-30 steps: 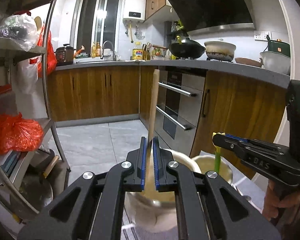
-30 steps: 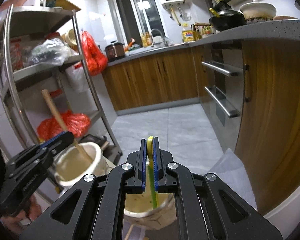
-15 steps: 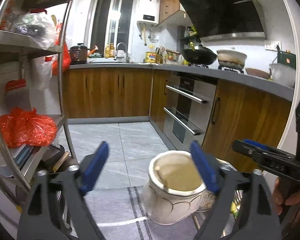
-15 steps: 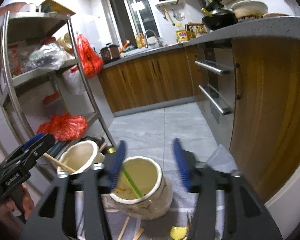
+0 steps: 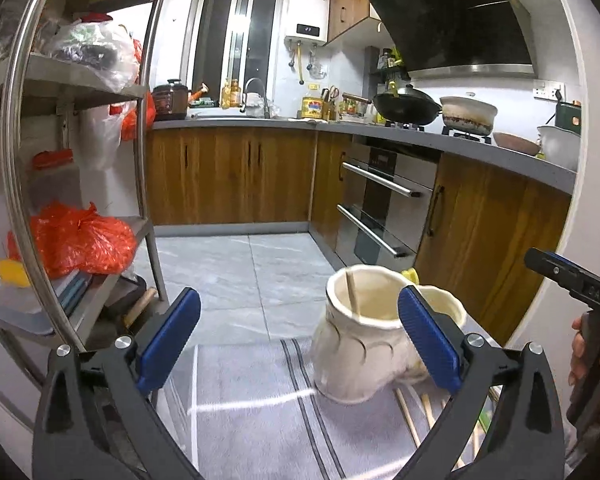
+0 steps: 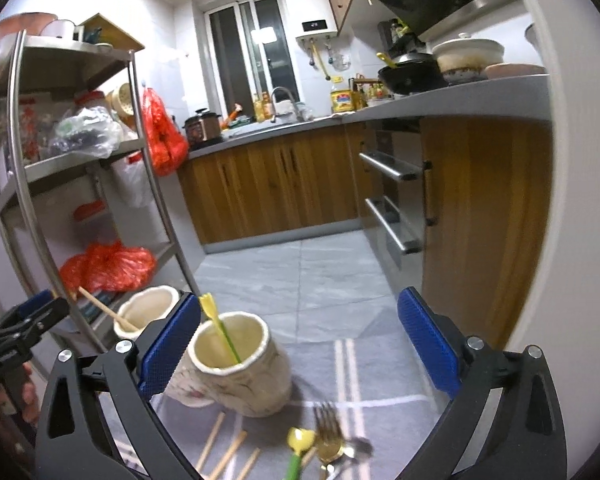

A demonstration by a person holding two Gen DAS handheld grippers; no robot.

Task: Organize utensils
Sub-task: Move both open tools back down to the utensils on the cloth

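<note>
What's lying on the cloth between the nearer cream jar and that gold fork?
Nothing: the right wrist view shows bare grey cloth between the nearer jar and the gold fork.

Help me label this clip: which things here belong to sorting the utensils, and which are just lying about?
Job:
near jar holding green utensil
far jar holding wooden stick
fork
loose sticks

Lying about:
red bag
wok
rice cooker
</note>
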